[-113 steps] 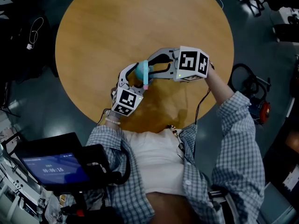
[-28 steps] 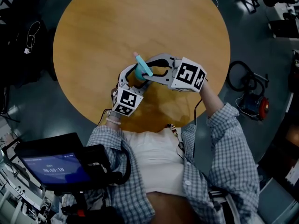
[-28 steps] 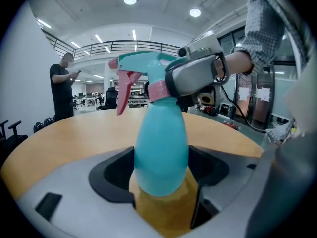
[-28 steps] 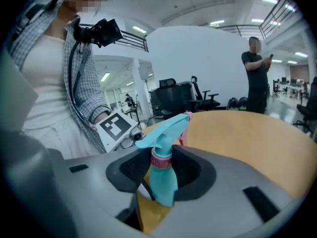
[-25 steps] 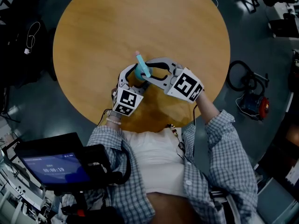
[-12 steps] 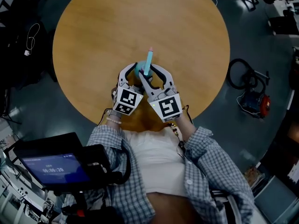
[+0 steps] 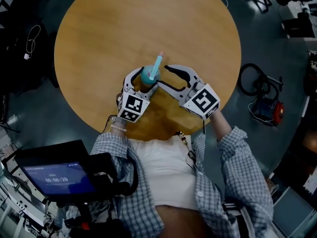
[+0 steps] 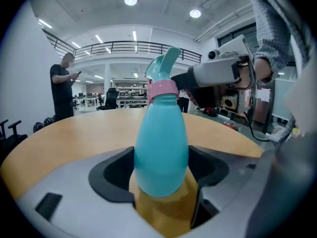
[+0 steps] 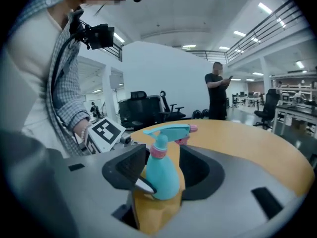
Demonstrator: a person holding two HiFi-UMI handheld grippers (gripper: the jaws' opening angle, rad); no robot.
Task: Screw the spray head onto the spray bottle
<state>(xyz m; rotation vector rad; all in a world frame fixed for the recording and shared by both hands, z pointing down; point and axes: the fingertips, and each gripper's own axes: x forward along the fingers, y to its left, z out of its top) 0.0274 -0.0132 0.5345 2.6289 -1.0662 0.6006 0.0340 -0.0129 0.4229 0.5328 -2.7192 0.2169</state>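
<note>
Teal plastic bottle (image 7: 147, 78), standing upright near the front edge of the round wooden table (image 7: 148, 19), belly sitting between the jaws of the left gripper (image 7: 143, 81) and being clamped there, both flanks pressed low down. Spray head (image 7: 156, 64), teal with a pink tip, sitting on the neck above a pink collar (image 8: 162, 88), looking straight and seated rather than cocked; depth of thread not showing. Right gripper (image 7: 162, 77) hanging just beside the bottle, on the side away from the left one, jaws having just been opening and now standing apart. Bottle and head lying in the gap in that gripper's own view, neither jaw pressing on them; near jaw close to the bottle's shoulder, contact impossible to tell. Step in hand, by judgement: screwing on, in the pause between two twists, head released for a fresh bite. Progress, by judgement: well along, head apparently caught on the thread, final tightness unknown. Next move probably calling for: bringing the right jaws level with the collar or the head's stem, closing firmly there and not on the trigger, then turning in the tightening direction while holding the left clamp steady, so that the bottle is neither spinning nor tipping. Risk worth noting: smooth rounded belly slipping in the left jaws under a hard twist.
</note>
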